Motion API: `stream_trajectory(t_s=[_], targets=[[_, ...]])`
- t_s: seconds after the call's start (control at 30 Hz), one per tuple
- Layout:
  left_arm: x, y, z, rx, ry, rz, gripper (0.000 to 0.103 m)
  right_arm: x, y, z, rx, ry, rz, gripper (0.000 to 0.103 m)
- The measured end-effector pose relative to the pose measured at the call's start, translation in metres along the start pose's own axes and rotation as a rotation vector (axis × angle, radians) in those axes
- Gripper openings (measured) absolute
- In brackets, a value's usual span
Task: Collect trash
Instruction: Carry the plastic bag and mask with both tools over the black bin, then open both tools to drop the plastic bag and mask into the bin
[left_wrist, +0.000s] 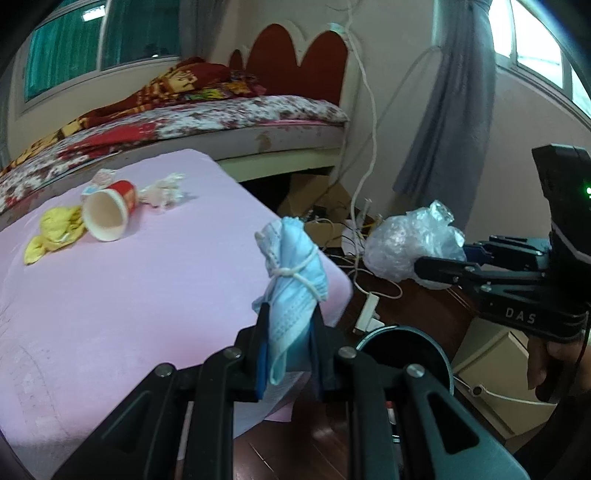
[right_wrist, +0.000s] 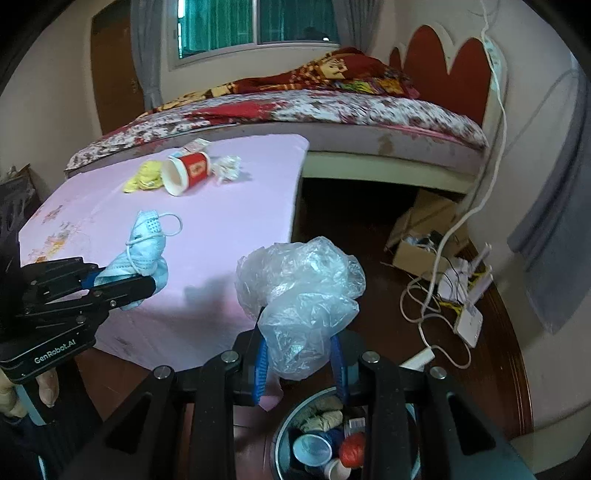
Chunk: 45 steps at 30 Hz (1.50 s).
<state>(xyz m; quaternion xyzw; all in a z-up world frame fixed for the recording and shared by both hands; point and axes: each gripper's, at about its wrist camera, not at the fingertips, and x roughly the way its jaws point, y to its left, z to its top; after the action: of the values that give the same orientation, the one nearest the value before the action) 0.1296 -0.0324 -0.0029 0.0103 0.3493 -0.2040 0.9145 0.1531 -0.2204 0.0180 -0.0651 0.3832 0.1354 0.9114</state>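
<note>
My left gripper (left_wrist: 290, 325) is shut on a rolled blue face mask (left_wrist: 291, 266), held over the near right corner of the pink table (left_wrist: 129, 295); the mask also shows in the right wrist view (right_wrist: 146, 254). My right gripper (right_wrist: 299, 350) is shut on a crumpled clear plastic bag (right_wrist: 303, 295), held above a round trash bin (right_wrist: 325, 443) on the floor that holds cups and wrappers. The bag (left_wrist: 410, 247) and bin (left_wrist: 406, 350) also show in the left wrist view. On the table lie a red paper cup (left_wrist: 109, 212), a yellow wrapper (left_wrist: 55, 230) and a white crumpled tissue (left_wrist: 164, 192).
A bed (right_wrist: 332, 107) with a floral sheet stands behind the table. Cables, a power strip (right_wrist: 469, 325) and a cardboard box (right_wrist: 417, 236) lie on the dark floor to the right. A grey curtain (left_wrist: 450, 110) hangs by the wall.
</note>
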Motion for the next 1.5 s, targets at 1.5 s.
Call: stream_trajectory(t_s=[1.5], targets=[[0.135, -0.144, -0.079, 0.243, 0.411, -0.279, 0.021, 0.043, -0.119, -0.178, 0.157, 0.347, -0.058, 0.031]])
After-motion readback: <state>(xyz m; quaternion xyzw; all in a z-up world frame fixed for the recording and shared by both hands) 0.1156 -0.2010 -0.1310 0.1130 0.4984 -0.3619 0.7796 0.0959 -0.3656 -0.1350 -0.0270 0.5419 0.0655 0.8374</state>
